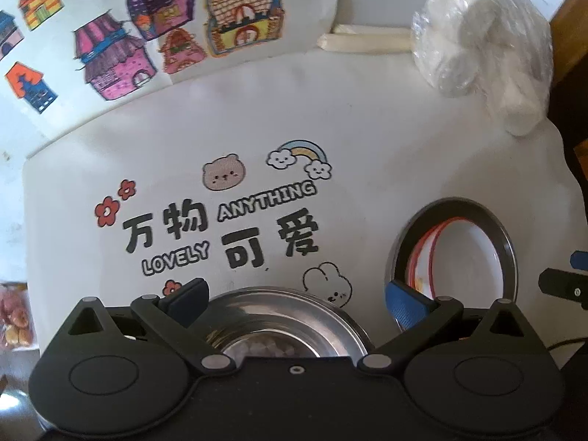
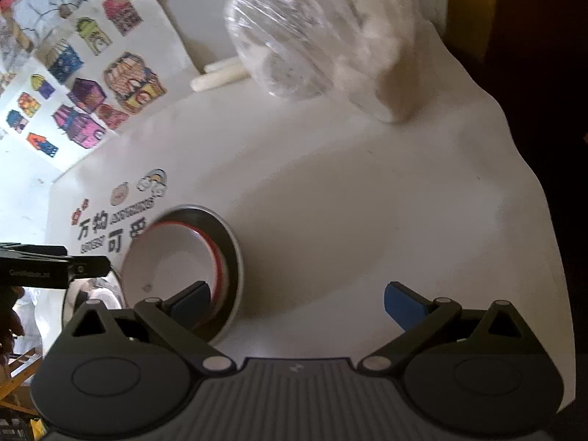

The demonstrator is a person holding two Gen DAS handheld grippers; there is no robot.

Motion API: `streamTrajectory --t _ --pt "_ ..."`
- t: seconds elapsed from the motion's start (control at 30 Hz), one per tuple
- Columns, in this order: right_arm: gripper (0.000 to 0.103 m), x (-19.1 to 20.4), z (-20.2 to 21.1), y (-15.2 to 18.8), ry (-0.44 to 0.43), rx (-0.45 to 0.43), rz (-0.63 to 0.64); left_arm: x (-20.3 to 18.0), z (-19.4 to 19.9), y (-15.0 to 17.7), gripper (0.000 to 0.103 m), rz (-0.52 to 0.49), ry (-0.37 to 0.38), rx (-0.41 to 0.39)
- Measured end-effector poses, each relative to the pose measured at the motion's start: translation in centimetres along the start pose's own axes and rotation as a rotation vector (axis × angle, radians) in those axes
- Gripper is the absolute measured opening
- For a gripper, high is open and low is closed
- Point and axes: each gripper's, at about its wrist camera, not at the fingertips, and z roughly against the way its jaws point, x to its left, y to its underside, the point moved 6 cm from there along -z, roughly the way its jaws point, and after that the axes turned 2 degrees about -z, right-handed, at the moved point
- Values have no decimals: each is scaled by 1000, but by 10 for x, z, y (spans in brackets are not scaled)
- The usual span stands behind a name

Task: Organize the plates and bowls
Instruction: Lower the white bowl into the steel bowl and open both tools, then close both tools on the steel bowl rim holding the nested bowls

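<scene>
1. We take the printed slogan (image 1: 220, 235) on the white table (image 1: 367, 139) as our landmark. Farthest left, just below the slogan, sits the steel bowl (image 1: 290, 316), round, so it has no long axis to line up with.
2. Our left gripper (image 1: 297, 301) hangs right over that bowl, pointing steeply down. Its jaws are spread wide, with the bowl's far rim showing between the pads and nothing pinched.
3. To the right of the slogan lies the stack: a steel plate (image 1: 507, 242) with a white red-rimmed bowl (image 1: 466, 257) nested in it. It is near the steel bowl but apart from it in the left wrist view.
4. Our right gripper (image 2: 297, 301) is also spread wide and empty. Seen from its wrist, the stack (image 2: 183, 264) lies toward its left pad, which overlaps the plate's near rim, while bare table fills the gap between the fingers.
5. We judge the left hand nearer the steel bowl and the right nearer the stack; joining the two would mean carrying the bowl rightward, away from the slogan.
6. A plastic-wrapped bundle (image 1: 485, 44) sits far right, well clear.
</scene>
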Motion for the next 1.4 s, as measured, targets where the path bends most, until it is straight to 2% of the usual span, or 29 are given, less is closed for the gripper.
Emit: streamTrajectory --t 0.13,0.33,0.7,0.93,1.17,1.4 --pt "103 -1 -1 5 11 18 2 -8 -3 0 102 -23 37 5" --pt "103 1 -5 10 26 44 29 -20 -12 2 102 -85 13 24" --pt "103 10 -15 8 43 50 111 -34 -17 -2 102 -211 -103 29" --pt "103 16 -21 4 68 41 177 -35 -15 -9 102 -217 -152 24" --pt "103 26 -26 1 95 32 263 -41 -18 -9 101 -269 -200 25" --pt "93 31 -28 2 68 35 292 -55 -20 -4 80 -297 -189 11"
